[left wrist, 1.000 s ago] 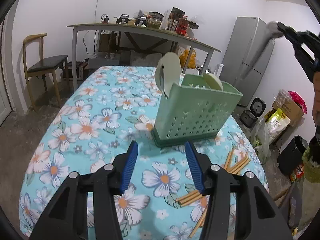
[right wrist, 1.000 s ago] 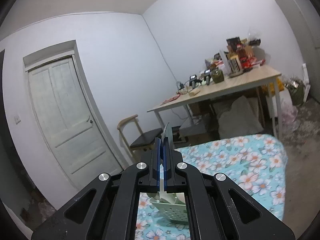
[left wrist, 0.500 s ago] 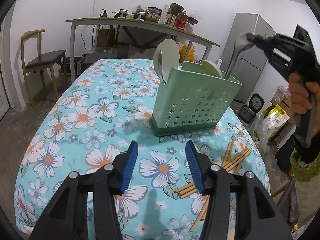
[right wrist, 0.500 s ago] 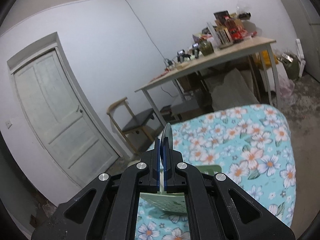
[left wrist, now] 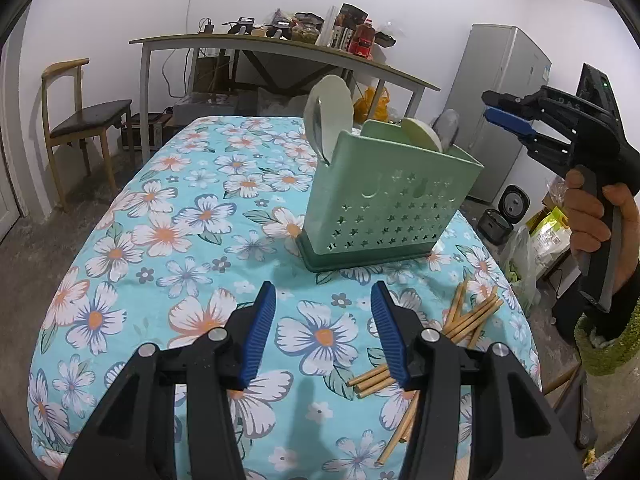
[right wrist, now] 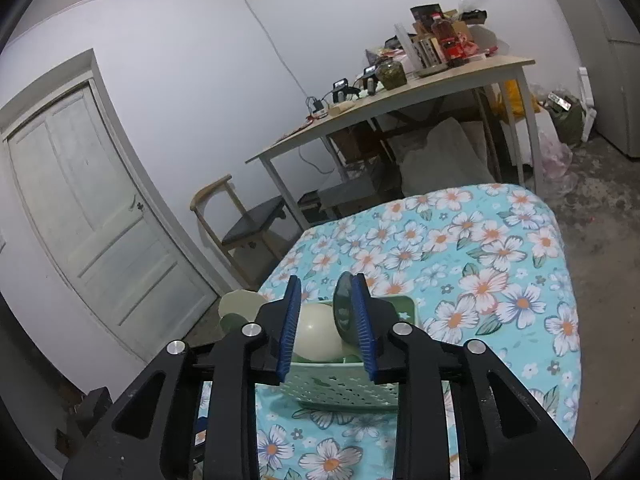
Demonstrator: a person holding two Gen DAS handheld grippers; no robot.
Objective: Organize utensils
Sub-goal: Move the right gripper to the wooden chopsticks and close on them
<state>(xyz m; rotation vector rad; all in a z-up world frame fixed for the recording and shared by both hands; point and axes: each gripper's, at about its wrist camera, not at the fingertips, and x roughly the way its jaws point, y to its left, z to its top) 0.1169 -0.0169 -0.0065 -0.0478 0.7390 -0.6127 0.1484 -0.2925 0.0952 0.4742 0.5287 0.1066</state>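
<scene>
A green perforated utensil holder (left wrist: 392,208) stands on the floral table (left wrist: 168,236). Two pale green spoons (left wrist: 332,116) and a metal spoon (left wrist: 449,128) stick up out of it. My right gripper (right wrist: 326,328) hovers just above the holder (right wrist: 344,388) and its jaws are opening. The metal spoon (right wrist: 343,306) stands in the holder close to the right pad, and the left pad is clear of it. A hand (left wrist: 600,216) holds that right gripper (left wrist: 508,114). My left gripper (left wrist: 323,328) is open over the cloth, holding nothing. Wooden chopsticks (left wrist: 472,316) lie scattered to its right.
Behind the table stand a cluttered desk (left wrist: 280,46), a wooden chair (left wrist: 80,120) and a grey fridge (left wrist: 500,92). Bags and a small cooker (left wrist: 504,216) sit on the floor at the right. A white door (right wrist: 92,208) is on the far wall.
The right gripper came down with the metal spoon, set it into the holder and opened its jaws. The left gripper stayed in place.
</scene>
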